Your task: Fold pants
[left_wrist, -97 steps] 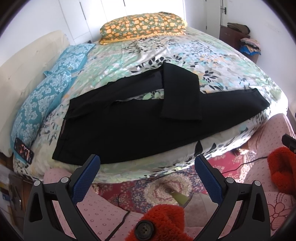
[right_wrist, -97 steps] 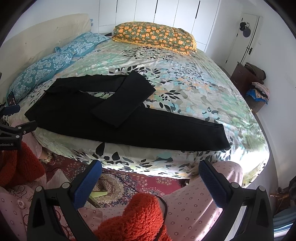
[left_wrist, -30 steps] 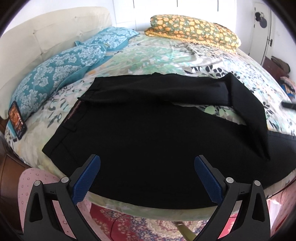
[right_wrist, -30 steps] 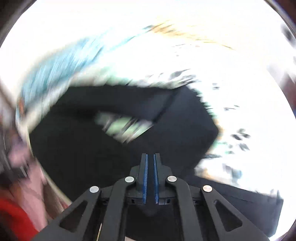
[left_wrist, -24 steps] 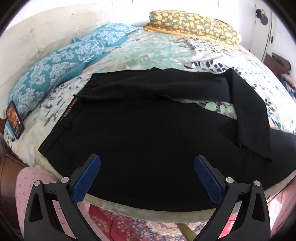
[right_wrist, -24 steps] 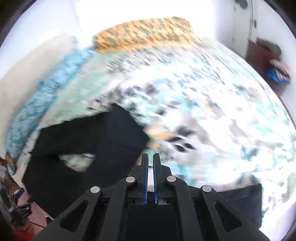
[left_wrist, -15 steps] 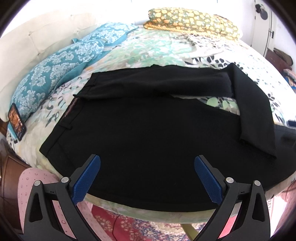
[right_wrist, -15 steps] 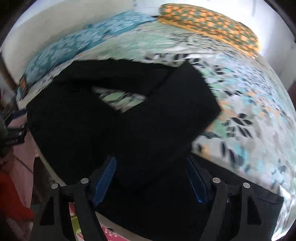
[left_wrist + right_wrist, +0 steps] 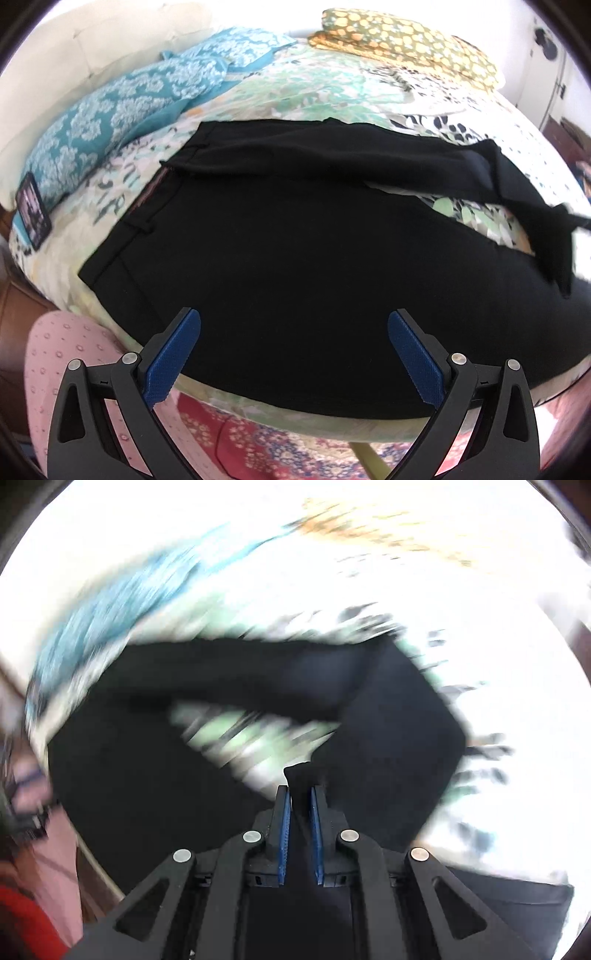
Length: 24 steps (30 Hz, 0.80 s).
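Observation:
Black pants (image 9: pixel 295 258) lie flat across the near side of a floral bed, waistband at the left. The far leg is folded back on itself at the right, and its end (image 9: pixel 550 225) is lifted. My left gripper (image 9: pixel 293 332) is open and empty, hovering over the near edge of the seat area. My right gripper (image 9: pixel 300 801) is shut on the end of the folded leg (image 9: pixel 301 775), black cloth pinched between its blue pads. The right wrist view is heavily blurred by motion; the pants (image 9: pixel 388 738) show there as a dark bent shape.
Teal patterned pillows (image 9: pixel 122 107) lie at the left by a cream headboard, a yellow floral pillow (image 9: pixel 402 40) at the far end. A phone (image 9: pixel 33 210) lies at the bed's left edge. A red patterned rug (image 9: pixel 258 443) is below the bed.
My right gripper opened over the folded leg, then shut on its end and is lifting it. My left gripper has stayed open over the near edge, shifting only slightly.

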### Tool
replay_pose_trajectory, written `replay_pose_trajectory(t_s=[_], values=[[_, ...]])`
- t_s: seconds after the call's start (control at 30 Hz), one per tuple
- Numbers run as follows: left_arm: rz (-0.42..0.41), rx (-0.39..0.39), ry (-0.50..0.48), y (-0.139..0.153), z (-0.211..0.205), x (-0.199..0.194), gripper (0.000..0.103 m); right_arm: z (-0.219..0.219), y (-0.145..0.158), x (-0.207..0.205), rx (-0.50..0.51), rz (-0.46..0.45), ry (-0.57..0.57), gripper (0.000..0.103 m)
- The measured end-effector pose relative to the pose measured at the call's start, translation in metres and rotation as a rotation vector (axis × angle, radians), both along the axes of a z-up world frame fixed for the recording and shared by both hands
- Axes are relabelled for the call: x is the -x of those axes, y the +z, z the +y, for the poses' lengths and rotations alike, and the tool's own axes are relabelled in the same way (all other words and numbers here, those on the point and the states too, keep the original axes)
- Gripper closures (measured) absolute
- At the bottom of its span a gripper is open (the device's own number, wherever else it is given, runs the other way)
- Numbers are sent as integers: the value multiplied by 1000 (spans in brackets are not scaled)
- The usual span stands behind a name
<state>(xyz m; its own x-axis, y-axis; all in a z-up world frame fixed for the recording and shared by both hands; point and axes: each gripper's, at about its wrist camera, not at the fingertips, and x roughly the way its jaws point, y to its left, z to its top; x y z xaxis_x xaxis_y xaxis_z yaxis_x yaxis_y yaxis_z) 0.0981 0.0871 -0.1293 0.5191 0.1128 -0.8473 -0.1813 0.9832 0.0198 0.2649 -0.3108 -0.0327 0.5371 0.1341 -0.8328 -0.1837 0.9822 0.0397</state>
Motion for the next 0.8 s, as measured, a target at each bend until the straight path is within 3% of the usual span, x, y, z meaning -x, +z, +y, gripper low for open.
replay_pose_trajectory(t_s=[0.1,0.17,0.2,0.27,0.37,0.47,0.5,0.53,0.57,0.63,0.73,0.8], values=[[24,22,0,-7,-3,-6,1,-57,33,-30,110,-45,-92,97],[34,1,-23,-9,-10,-7,1,-90,48,-60,236,-68,-151,103],[33,-18,-34,-9,-14,-7,1,-108,49,-74,296,-77,-179,103],[25,-55,-54,-7,-21,-6,1,-151,48,-100,323,-58,-257,103],[24,-84,-75,-7,-27,-7,1,-202,36,-121,237,-17,-361,103],[40,-116,-83,-10,-32,-11,1,-238,11,-127,-78,103,-406,97],[43,-120,-86,-11,-32,-12,1,-243,-1,-122,-154,141,-399,74],[45,-123,-89,-11,-33,-13,1,-240,-17,-115,-222,181,-382,35],[48,-125,-90,-12,-33,-14,1,-229,-37,-111,-267,213,-362,21],[62,-129,-93,-16,-34,-17,1,-215,-71,-100,-291,283,-342,20],[97,-139,-110,-25,-40,-20,1,-199,-111,-90,-318,340,-301,39],[100,-160,-125,-26,-45,-19,1,-182,-122,-95,-301,339,-240,39]])
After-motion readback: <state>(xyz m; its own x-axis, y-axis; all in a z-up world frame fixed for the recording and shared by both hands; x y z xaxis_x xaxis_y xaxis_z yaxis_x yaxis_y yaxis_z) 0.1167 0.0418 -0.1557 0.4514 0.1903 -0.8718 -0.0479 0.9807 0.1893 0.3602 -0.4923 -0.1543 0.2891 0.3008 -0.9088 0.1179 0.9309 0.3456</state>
